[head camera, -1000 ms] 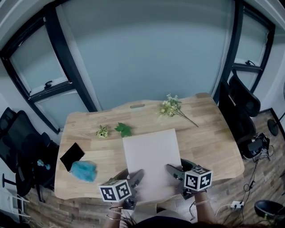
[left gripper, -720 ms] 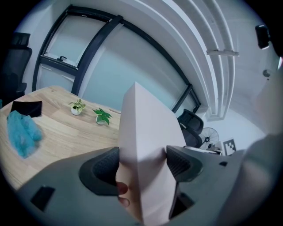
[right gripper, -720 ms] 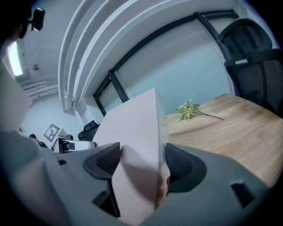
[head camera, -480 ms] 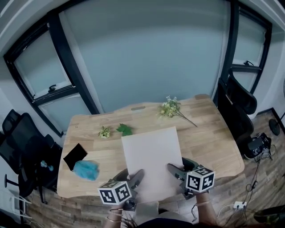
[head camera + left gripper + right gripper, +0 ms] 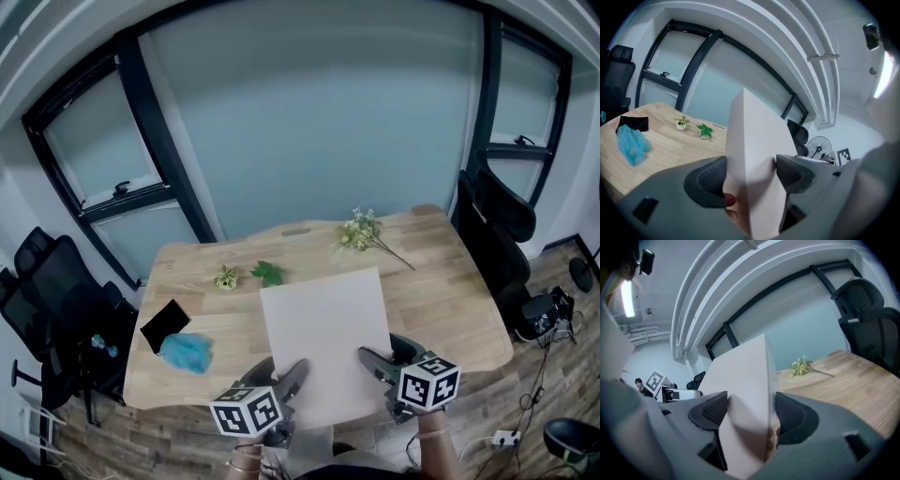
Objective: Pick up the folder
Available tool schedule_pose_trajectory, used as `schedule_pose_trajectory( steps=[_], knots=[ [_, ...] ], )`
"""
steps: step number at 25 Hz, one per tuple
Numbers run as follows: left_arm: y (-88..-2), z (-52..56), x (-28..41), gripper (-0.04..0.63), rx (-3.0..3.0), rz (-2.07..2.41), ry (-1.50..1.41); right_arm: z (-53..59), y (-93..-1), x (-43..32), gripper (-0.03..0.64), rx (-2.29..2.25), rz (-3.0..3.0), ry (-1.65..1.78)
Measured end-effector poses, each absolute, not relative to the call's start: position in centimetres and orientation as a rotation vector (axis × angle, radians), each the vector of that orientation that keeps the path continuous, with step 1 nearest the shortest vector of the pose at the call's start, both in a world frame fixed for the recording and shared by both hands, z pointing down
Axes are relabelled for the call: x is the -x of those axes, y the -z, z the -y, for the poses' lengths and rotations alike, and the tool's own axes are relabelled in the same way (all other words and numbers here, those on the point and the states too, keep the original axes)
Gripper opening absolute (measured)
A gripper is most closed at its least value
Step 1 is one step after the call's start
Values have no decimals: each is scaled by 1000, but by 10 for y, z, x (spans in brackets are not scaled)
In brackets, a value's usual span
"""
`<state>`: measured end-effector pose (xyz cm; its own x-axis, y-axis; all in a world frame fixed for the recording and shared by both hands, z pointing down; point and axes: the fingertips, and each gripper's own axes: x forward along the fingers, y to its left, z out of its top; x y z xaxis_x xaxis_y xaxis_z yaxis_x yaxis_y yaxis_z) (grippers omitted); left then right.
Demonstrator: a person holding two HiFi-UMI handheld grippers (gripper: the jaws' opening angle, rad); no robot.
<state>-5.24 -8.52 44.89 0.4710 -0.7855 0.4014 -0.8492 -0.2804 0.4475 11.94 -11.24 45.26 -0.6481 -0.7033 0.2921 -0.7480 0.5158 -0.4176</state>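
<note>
The folder (image 5: 328, 333) is a plain white sheet-like cover, held over the near edge of the wooden table (image 5: 450, 295). My left gripper (image 5: 277, 375) is shut on its near left corner, and my right gripper (image 5: 386, 358) is shut on its near right corner. In the left gripper view the folder (image 5: 754, 150) stands edge-on between the dark pads of the left gripper (image 5: 751, 176). The right gripper view shows the same: the folder (image 5: 740, 380) is pinched by the right gripper (image 5: 747, 414). The far edge of the folder points toward the window.
On the table lie a black pouch (image 5: 164, 323), a blue fluffy cloth (image 5: 185, 352), a small potted plant (image 5: 225, 277), a green leaf (image 5: 268, 273) and a flower sprig (image 5: 361, 230). Office chairs stand at the left (image 5: 47, 300) and right (image 5: 497, 225).
Both grippers keep their grip on the folder. The folder and grippers sit slightly lower and nearer in the head view, and the table looks a little further away.
</note>
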Motion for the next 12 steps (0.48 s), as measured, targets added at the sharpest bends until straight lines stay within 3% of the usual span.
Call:
schedule_pose_trajectory(
  steps=[12],
  knots=[
    [-427, 61, 47, 328, -2122, 1386, -107, 89, -430, -127, 322, -1290, 2710, -737]
  ],
)
